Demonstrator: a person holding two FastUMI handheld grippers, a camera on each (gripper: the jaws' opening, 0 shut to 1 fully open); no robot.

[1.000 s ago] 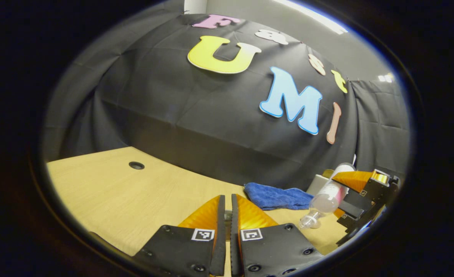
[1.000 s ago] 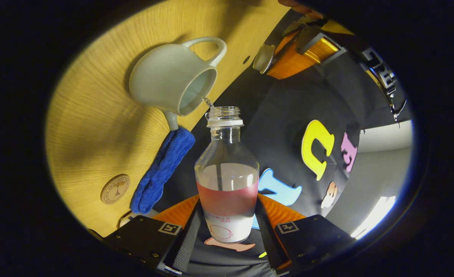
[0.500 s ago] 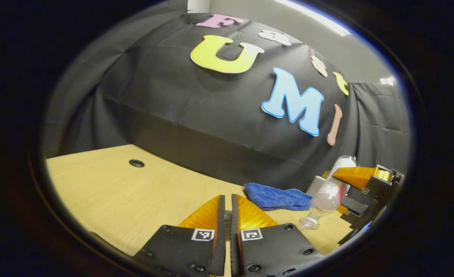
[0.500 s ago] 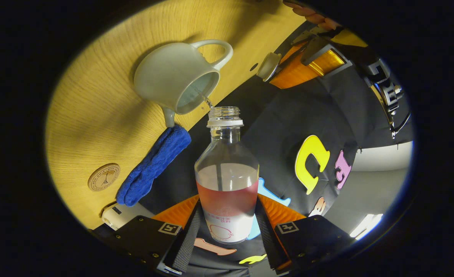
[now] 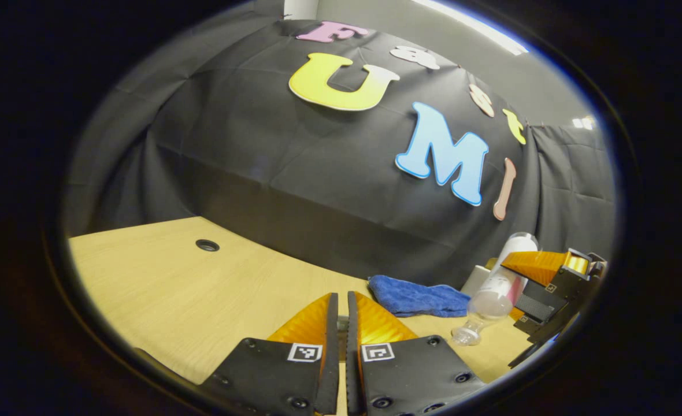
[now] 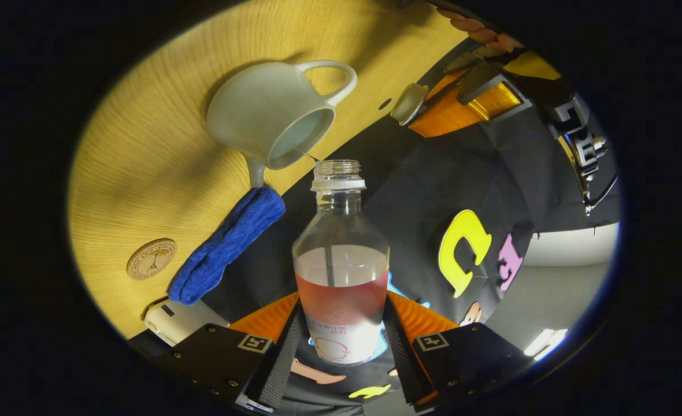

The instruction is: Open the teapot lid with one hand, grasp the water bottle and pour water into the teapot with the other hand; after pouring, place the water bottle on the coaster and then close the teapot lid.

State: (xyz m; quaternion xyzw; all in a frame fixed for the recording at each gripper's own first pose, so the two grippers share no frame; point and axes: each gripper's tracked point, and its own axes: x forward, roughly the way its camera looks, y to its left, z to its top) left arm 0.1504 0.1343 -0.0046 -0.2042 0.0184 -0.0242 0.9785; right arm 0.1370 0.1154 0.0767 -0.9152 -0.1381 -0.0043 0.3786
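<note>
My right gripper point(image 6: 342, 303) is shut on the clear water bottle point(image 6: 341, 254), which has a pink label and no cap. The bottle is tipped, with its mouth close to the open top of the pale teapot point(image 6: 260, 112) on the wooden table point(image 6: 144, 150). A thin thread of water runs from mouth to pot. My left gripper point(image 6: 419, 107) holds the teapot lid point(image 6: 408, 104) off to the side, above the table. In the left gripper view its fingers point(image 5: 341, 296) stand together and hide the lid. The tilted bottle point(image 5: 494, 294) and right gripper point(image 5: 534, 283) show at the right there. A round wooden coaster point(image 6: 151, 259) lies on the table.
A folded blue cloth point(image 6: 225, 245) lies between teapot spout and coaster, near the table's back edge; it also shows as the blue cloth point(image 5: 416, 294). A small white device point(image 6: 179, 318) sits beside it. The table has a round cable hole point(image 5: 207, 245).
The right gripper has turned slightly with the bottle, so teapot, cloth and coaster shift in its view. The stream of water has thinned. The left gripper has barely moved.
</note>
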